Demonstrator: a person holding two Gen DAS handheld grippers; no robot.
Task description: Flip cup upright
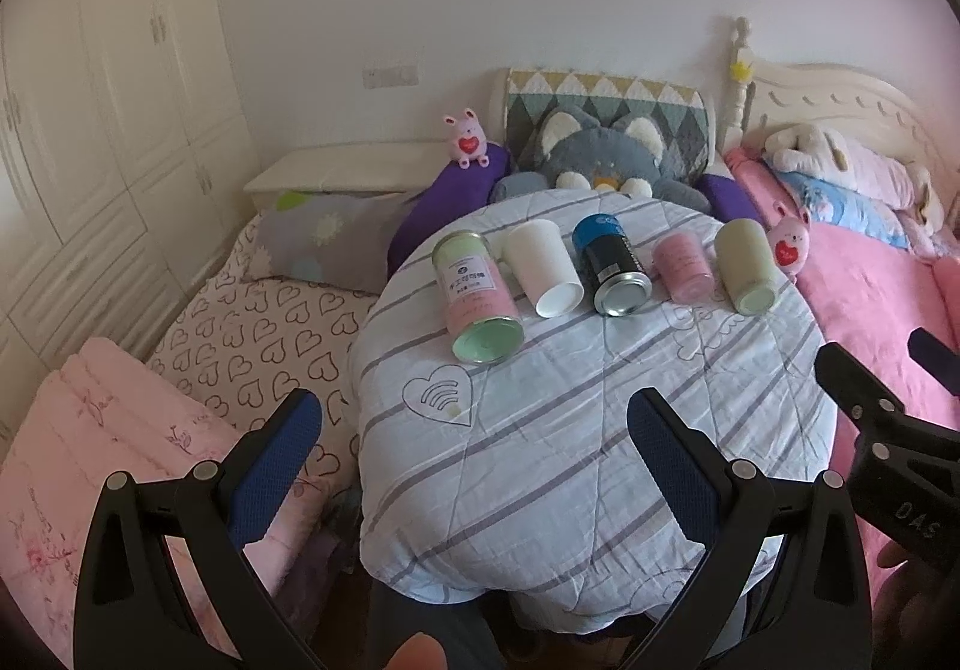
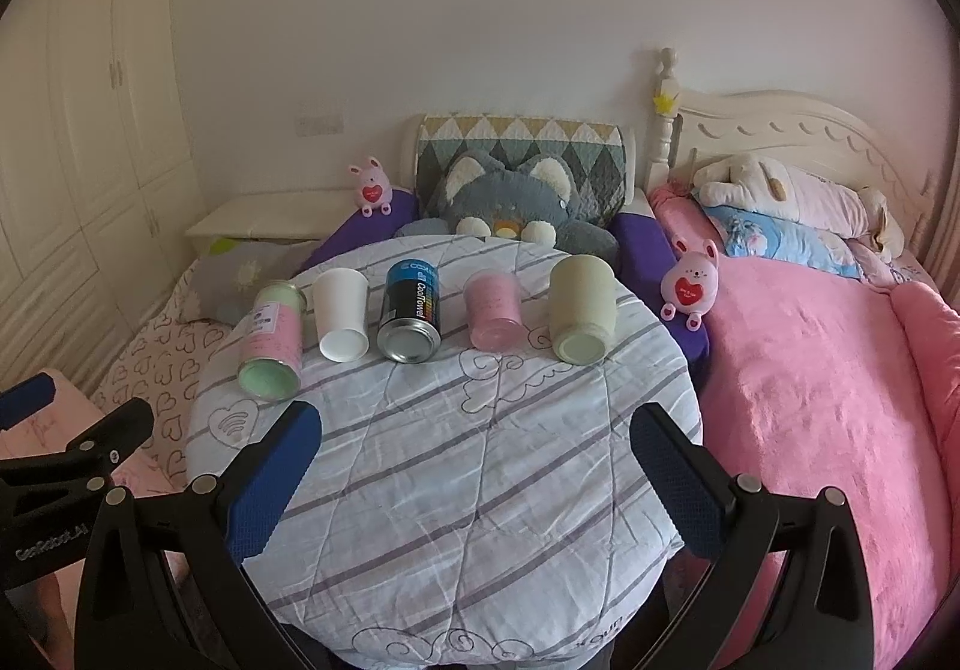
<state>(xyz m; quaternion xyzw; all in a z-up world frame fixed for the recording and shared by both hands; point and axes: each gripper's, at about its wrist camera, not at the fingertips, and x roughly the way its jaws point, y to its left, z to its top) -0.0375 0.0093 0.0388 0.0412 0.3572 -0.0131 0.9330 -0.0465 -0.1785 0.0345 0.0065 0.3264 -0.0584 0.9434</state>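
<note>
Several containers lie on their sides in a row on the striped round table (image 1: 600,430) (image 2: 480,478). From left: a green-pink can (image 1: 477,298) (image 2: 271,337), a white paper cup (image 1: 543,268) (image 2: 342,310), a blue-black can (image 1: 612,265) (image 2: 411,310), a pink cup (image 1: 684,268) (image 2: 493,310), an olive cup (image 1: 744,265) (image 2: 583,310). My left gripper (image 1: 474,430) is open and empty, near the table's front left. My right gripper (image 2: 477,442) is open and empty, over the table's front; part of it shows in the left wrist view (image 1: 888,430).
A grey cat plush (image 1: 600,160) (image 2: 510,196) sits behind the table. Small pink bunny toys (image 1: 471,139) (image 2: 693,280) stand nearby. A pink blanket (image 2: 810,370) covers the bed on the right; heart-print bedding (image 1: 252,340) lies on the left.
</note>
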